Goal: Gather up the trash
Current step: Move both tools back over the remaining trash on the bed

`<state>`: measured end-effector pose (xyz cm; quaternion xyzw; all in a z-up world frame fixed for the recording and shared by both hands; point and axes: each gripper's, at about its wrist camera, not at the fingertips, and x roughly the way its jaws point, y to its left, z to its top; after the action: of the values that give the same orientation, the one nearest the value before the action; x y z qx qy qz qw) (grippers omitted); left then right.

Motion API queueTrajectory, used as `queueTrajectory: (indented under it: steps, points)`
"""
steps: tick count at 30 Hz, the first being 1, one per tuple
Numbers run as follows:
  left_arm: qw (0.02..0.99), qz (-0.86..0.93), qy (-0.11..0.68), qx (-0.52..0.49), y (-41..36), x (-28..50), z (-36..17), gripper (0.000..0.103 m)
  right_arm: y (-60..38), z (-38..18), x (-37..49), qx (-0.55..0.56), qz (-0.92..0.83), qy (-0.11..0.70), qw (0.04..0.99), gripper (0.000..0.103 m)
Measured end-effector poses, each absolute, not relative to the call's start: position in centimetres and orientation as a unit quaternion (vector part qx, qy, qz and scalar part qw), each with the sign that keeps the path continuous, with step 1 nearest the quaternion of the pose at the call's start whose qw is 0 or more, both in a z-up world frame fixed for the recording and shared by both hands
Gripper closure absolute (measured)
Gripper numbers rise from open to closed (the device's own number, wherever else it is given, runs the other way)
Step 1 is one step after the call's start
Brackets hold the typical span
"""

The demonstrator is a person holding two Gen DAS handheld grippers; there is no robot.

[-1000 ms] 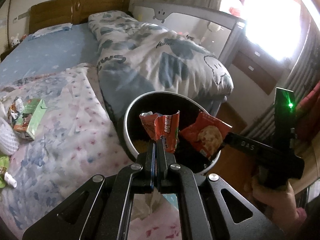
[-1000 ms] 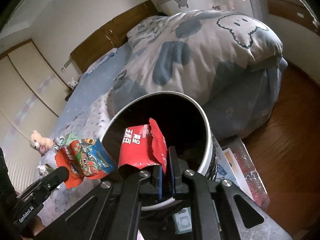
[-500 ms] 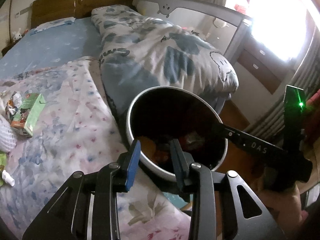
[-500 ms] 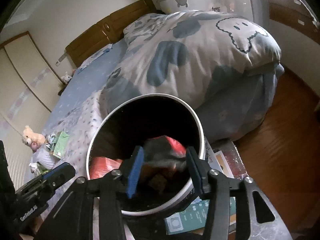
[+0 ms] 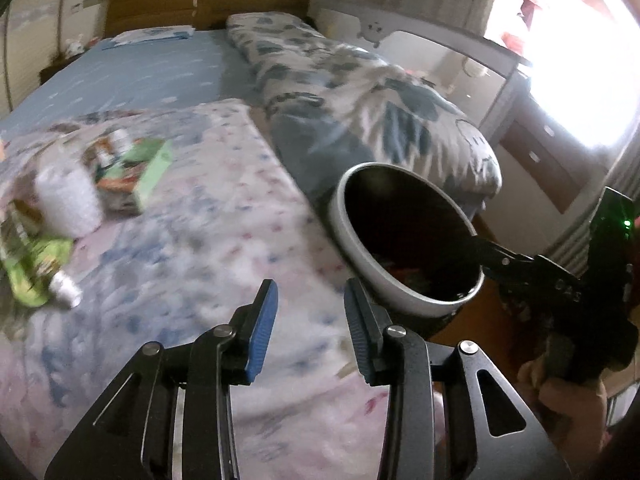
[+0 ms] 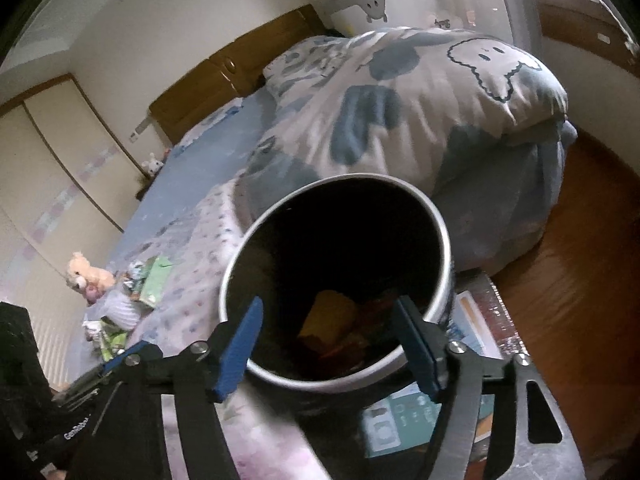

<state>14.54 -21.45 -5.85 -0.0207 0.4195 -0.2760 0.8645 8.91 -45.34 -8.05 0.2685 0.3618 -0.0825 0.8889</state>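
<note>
Left gripper (image 5: 308,312) empty, jaws opening, over floral bedspread (image 5: 200,240); right gripper (image 6: 332,344) opening, empty above white-rimmed dark round bin (image 6: 444,240). Green wrappers (image 5: 32,264) well apart on bed. Risk: nudging bin, tipping dropped packets.

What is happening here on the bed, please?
A person with a gripper in each hand is collecting trash into a round bin beside the bed. Both grippers are empty and their jaws are opening: the right gripper is over the bin's mouth, where wrappers lie inside, and the left gripper is over the flowered blanket. More trash lies on the bed, not yet collected.
</note>
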Motion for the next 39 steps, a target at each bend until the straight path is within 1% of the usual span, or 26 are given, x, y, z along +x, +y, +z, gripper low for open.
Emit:
queueTrajectory:
  steps: [10,20,23,32,39]
  points:
    - [0.877,-0.222,0.423,-0.047,-14.2,14.1,-6.8,0.068,-40.1,-7.7,9.3,0.272,-0.035,0.355,0.894,0.031]
    - [0.884,-0.17,0.429,-0.071,-7.6,13.7,-8.1,0.068,-34.7,-8.5,10.5,0.261,0.014,0.372,0.891,0.029]
    - [0.887,-0.157,0.428,-0.077,-6.0,13.6,-8.4,0.068,-33.2,-8.7,11.0,0.256,0.028,0.375,0.89,0.025]
    - [0.89,-0.123,0.43,-0.086,-2.1,13.6,-9.2,0.068,-29.5,-8.9,12.0,0.241,0.06,0.383,0.89,0.024]
    - [0.892,-0.091,0.43,-0.103,1.2,14.0,-9.8,0.065,-27.1,-9.1,12.9,0.23,0.085,0.391,0.887,0.024]
